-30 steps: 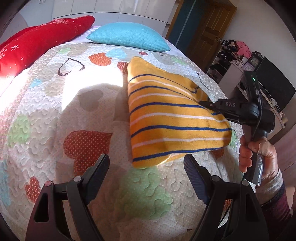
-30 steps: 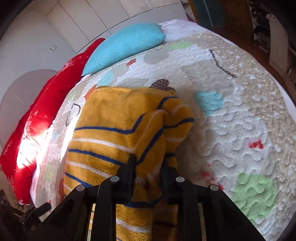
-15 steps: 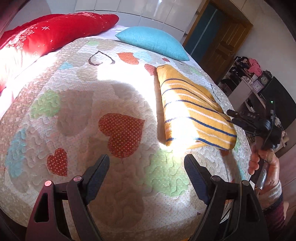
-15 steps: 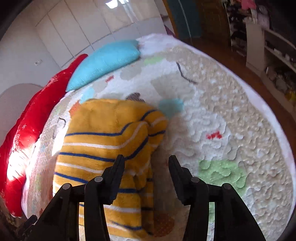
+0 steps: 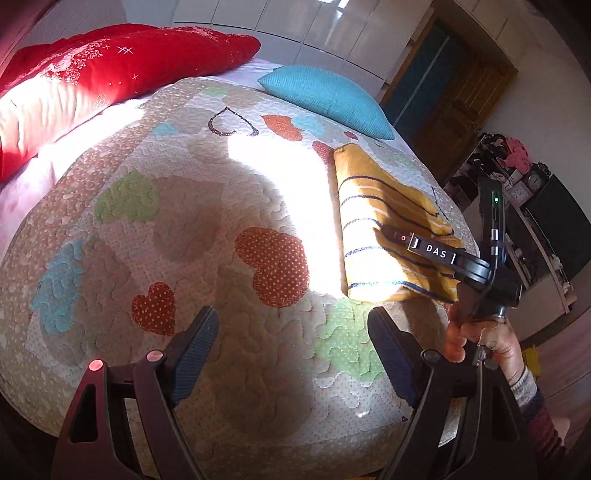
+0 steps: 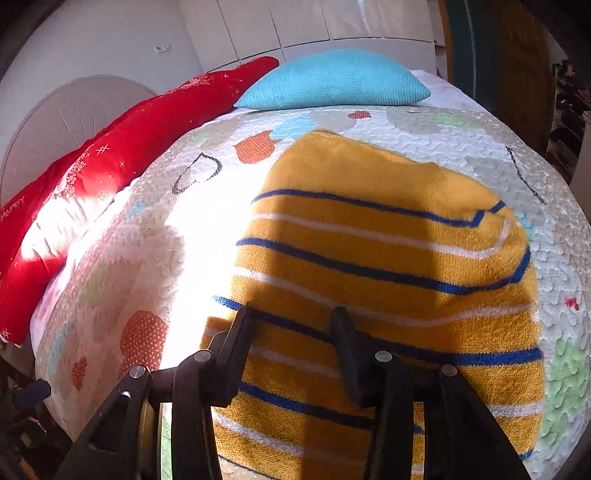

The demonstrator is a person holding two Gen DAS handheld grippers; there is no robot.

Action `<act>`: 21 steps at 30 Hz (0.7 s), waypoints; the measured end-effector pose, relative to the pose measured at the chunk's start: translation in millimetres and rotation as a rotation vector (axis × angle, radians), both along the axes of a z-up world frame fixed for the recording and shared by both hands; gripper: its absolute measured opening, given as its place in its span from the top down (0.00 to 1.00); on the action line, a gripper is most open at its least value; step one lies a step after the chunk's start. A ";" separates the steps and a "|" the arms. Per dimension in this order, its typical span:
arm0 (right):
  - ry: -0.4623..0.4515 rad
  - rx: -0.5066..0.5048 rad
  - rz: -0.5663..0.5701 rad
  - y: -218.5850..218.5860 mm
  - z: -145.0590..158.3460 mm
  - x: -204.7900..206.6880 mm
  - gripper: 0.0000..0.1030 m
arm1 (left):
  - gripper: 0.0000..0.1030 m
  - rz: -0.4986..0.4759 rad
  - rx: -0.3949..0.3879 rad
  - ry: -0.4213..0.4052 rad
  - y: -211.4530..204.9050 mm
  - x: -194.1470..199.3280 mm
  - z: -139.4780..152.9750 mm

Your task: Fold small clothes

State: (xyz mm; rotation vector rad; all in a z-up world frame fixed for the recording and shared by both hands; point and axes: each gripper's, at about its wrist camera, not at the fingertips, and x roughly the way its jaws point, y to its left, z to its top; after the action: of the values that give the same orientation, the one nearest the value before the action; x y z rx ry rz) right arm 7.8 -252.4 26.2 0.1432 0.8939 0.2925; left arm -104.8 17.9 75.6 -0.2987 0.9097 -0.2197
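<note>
A folded yellow knit garment with blue and white stripes [image 6: 388,258] lies flat on the quilted bedspread [image 5: 184,221]. In the left wrist view the garment [image 5: 373,210] sits at the right side of the bed. My right gripper [image 6: 291,321] is open and empty, hovering just above the garment's near part. It also shows from the side in the left wrist view [image 5: 384,234], held by a hand. My left gripper [image 5: 291,328] is open and empty, over bare quilt near the bed's front edge, left of the garment.
A long red pillow [image 5: 92,77] and a turquoise cushion [image 5: 325,99] lie at the head of the bed. White wardrobe doors [image 6: 295,26] stand behind. A wooden door [image 5: 454,96] and cluttered shelves [image 5: 517,173] are to the right of the bed.
My right gripper opened and let go of the garment, which now lies flat and folded. My left gripper drew back toward the front edge of the bed.
</note>
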 end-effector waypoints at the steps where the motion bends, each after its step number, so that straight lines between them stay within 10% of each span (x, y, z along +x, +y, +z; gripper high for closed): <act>1: 0.017 0.022 -0.003 -6.1 5.9 -1.5 0.54 | 0.21 -0.002 0.000 0.000 0.3 -0.1 0.1; 6: -0.044 0.133 -0.087 -60.0 34.5 -32.6 0.51 | 0.21 -0.005 -0.002 -0.002 -3.1 3.2 -1.9; 10: 0.102 0.070 -0.228 -103.8 -4.9 -23.5 0.50 | 0.21 -0.024 -0.005 0.016 -14.8 6.2 -8.1; 13: 0.141 0.211 -0.257 -129.5 -20.2 -21.8 0.50 | 0.21 -0.048 0.010 0.020 -23.1 2.3 -10.2; 21: -0.112 0.026 -0.264 -92.5 42.6 -42.5 0.45 | 0.20 -0.037 0.062 -0.039 -31.0 -2.7 -3.1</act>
State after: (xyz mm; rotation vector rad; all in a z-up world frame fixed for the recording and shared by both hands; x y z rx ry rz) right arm -34.7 -345.0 68.8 0.2639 0.7505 0.0649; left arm -107.5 -13.1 72.6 -0.2200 0.8820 -0.2302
